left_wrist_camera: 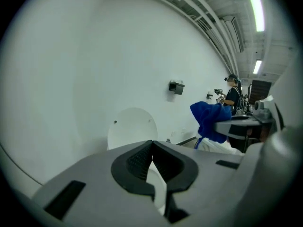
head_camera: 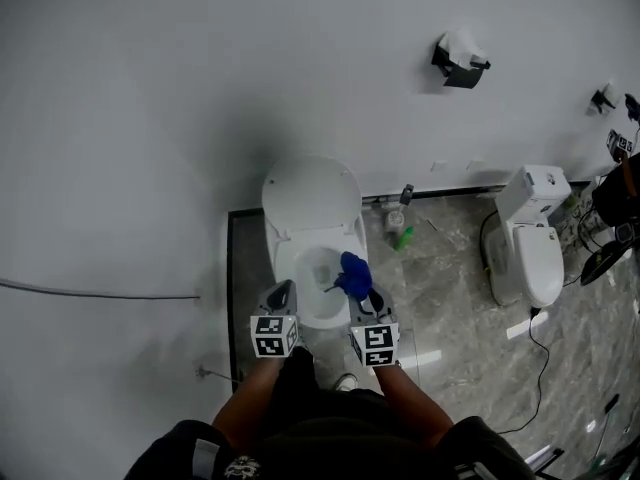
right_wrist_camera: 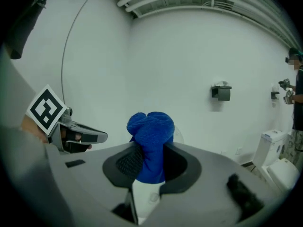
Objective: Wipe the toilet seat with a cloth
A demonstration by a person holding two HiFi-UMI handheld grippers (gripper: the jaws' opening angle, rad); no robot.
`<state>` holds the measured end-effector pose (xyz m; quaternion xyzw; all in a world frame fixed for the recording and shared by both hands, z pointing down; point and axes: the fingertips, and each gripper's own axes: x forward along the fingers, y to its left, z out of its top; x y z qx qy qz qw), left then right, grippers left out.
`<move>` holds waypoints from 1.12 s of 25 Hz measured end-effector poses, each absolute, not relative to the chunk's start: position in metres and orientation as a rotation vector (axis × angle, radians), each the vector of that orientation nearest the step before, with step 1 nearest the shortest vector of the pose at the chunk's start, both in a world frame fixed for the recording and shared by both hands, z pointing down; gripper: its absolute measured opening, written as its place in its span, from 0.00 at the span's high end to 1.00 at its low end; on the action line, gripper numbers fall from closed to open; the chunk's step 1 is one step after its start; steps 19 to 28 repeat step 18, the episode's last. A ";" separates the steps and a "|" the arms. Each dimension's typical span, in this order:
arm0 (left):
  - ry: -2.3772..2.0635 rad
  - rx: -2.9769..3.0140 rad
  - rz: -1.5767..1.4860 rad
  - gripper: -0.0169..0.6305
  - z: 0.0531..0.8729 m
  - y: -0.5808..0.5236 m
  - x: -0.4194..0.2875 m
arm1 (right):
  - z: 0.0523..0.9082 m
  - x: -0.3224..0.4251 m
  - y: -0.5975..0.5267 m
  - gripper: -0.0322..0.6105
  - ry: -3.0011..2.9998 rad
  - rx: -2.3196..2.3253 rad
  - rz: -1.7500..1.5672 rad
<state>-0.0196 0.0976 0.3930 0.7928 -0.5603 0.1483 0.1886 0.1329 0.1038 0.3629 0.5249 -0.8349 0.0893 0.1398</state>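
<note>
head view looks down on the toilet seat [head_camera: 283,268], which lies below and just ahead of both pairs of fingers, with its lid [head_camera: 311,193] standing up against the wall [head_camera: 150,118] beyond them. the left gripper [head_camera: 281,290] has its fingers pressed together with nothing between them, and the right gripper [head_camera: 372,296] has its fingers closed on the blue cloth [head_camera: 354,274], which bunches up past the fingertips and is held in the air over the seat. a second toilet [head_camera: 540,258] stands well to the right of the right fingers.
</note>
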 end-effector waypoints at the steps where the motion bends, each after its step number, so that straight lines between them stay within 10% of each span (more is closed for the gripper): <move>1: -1.588 2.234 0.405 0.96 0.382 0.104 -0.017 | 0.352 0.135 0.109 0.81 -2.429 1.515 0.244; 28: -1.663 2.302 0.377 0.96 0.288 0.154 0.012 | 0.270 0.137 0.154 0.81 -2.575 1.450 0.107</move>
